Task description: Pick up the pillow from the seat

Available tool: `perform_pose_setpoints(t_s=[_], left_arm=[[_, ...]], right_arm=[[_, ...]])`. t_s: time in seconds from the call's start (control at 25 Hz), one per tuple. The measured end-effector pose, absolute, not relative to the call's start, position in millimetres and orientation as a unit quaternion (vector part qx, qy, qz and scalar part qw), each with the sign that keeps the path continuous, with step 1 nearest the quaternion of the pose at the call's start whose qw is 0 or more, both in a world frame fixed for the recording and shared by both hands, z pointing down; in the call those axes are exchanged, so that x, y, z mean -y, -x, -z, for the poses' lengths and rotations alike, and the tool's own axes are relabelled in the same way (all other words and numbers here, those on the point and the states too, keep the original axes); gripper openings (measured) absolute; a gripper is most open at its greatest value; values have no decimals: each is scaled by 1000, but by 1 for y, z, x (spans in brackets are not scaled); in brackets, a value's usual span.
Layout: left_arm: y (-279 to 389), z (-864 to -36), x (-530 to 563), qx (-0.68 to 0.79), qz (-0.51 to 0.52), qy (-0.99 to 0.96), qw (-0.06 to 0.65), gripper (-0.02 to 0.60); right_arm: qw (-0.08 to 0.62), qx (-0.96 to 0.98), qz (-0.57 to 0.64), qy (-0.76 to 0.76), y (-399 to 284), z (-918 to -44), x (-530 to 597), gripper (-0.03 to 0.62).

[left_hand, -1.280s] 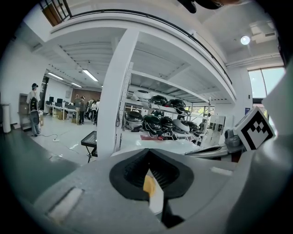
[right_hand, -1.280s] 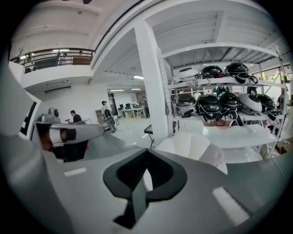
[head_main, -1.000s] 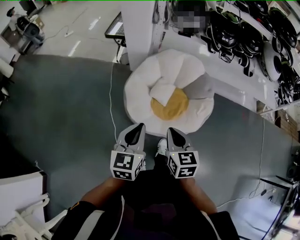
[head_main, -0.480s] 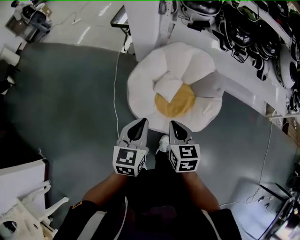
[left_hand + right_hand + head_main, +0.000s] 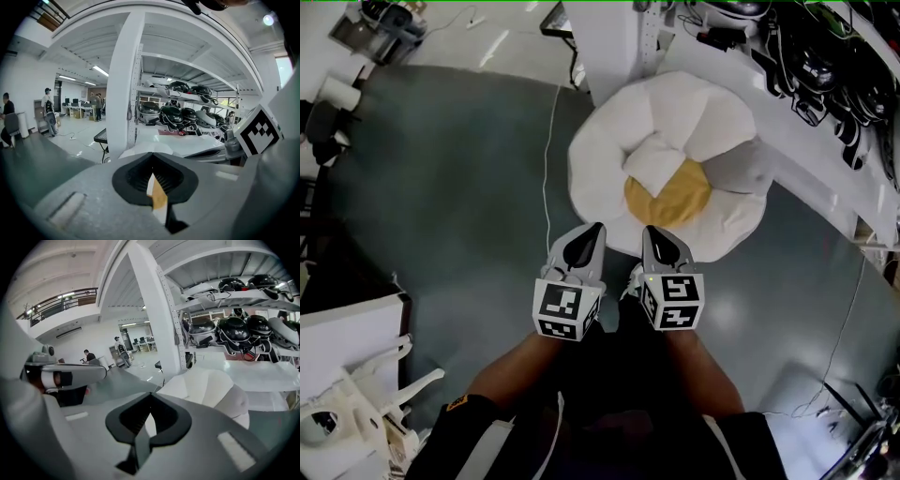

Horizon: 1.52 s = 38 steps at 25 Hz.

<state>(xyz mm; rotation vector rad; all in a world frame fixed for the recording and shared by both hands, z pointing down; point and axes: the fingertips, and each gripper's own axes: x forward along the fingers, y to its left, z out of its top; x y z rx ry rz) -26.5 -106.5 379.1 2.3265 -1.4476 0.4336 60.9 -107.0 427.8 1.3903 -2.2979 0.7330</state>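
Both my claws are pinched shut and empty right now. Left gripper (image 5: 596, 228) and right gripper (image 5: 649, 228) hang side by side in front of me, tips pointing at the near edge of the seat (image 5: 600, 159), not touching it.

The pillow (image 5: 654, 161) is the white squarish one lying in the middle of that flower-shaped seat, partly over the yellow centre (image 5: 680, 197), on the far side from me.

What could go wrong, as I see it:
- If I reach in with the jaws shut like this, I'll just shove the pillow around, so they need to open first.
- Pillow and petals are both white and squashy, so it'd be easy to bite a petal instead, or both at once.
- A shallow pinch might catch only the cover and let it slide out.
- A thin cable (image 5: 547, 159) runs along the carpet just left of the seat, and stepping closer could snag it.

Count: two claws, one seat, one white pillow, one yellow centre, one grey section (image 5: 739, 171) (petal or second cushion, can't tell), one cable.
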Motion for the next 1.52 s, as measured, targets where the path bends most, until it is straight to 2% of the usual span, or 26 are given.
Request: perform_pose_setpoints(t_s=[0.4,0.8,1.52], left_arm=[[19,-399,122,535,-159,-806,200,2],[26,-432,163,529,-163,-804,216,2],[56,-586,261,497,-210,-792,286,2]], right_arm=[[184,823,-252,-475,-71,-436,132,2],[220,812,-248,-481,-67,-469,172,2],[272,771,-303,-490,-36,-610,264,13]])
